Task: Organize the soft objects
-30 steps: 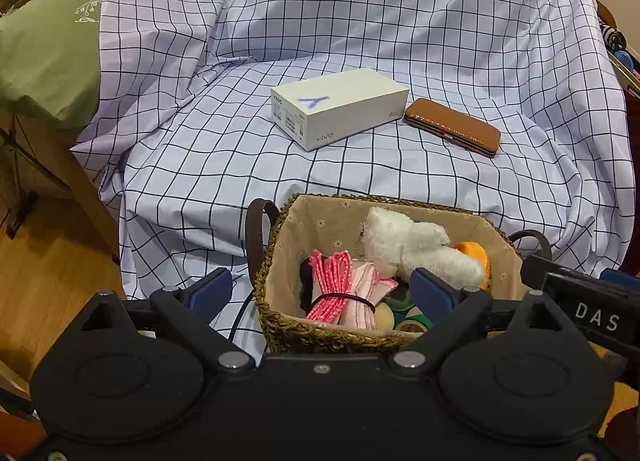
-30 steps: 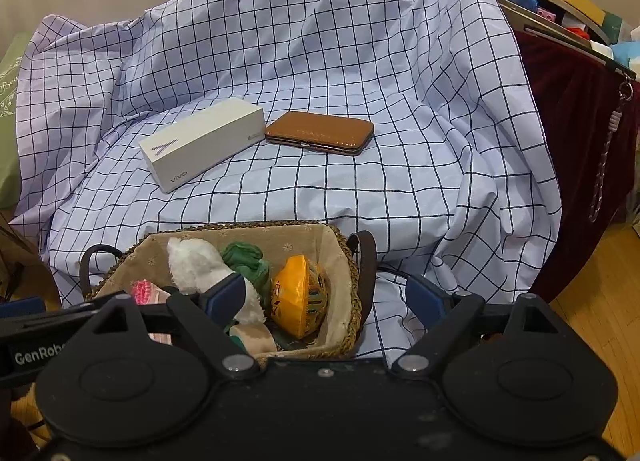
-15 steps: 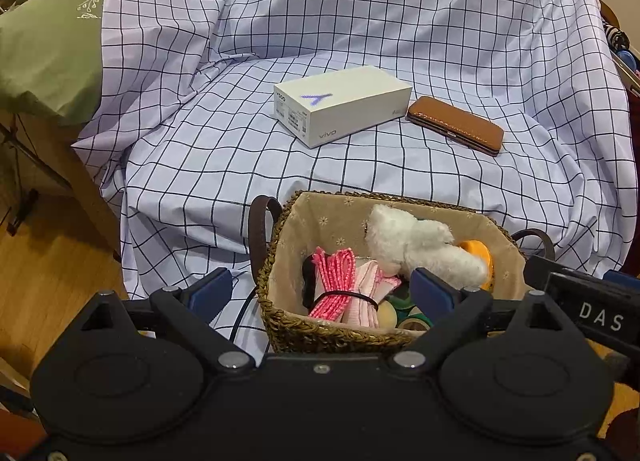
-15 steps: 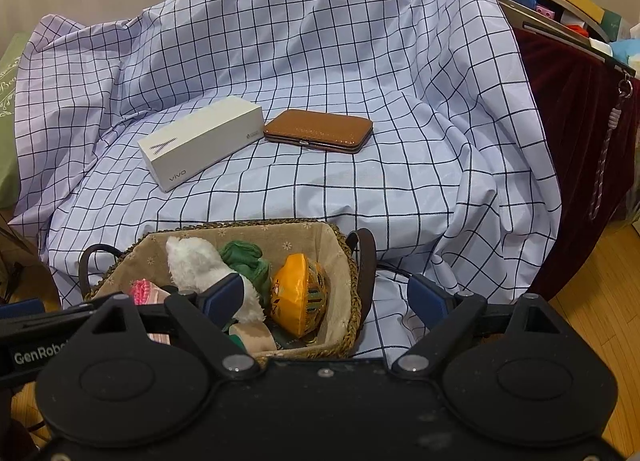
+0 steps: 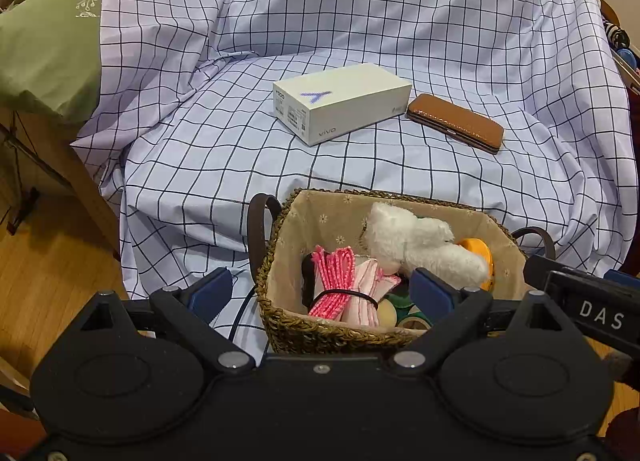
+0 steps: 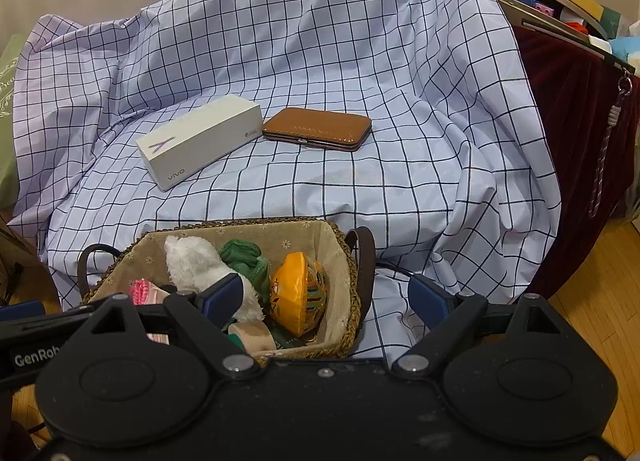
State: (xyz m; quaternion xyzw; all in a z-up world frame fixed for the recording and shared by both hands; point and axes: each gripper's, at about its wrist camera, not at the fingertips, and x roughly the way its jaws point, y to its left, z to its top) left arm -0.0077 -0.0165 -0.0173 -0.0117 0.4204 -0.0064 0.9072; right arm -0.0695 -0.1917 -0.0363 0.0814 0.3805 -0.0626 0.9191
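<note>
Left wrist view: the left gripper [image 5: 322,293] gapes wide and empty over the woven basket [image 5: 320,335], white plush toy [image 5: 416,245] just ahead. The right gripper [image 6: 328,297] is likewise wide, holding nothing.

Basket [image 5: 320,335] near rim hidden behind left claw [image 5: 322,291] body, green cloth [image 6: 244,261] partly under white plush toy [image 6: 192,261], green cushion [image 5: 44,49] cut by frame edge, cluttered shelf [image 6: 560,13] items indistinct
</note>
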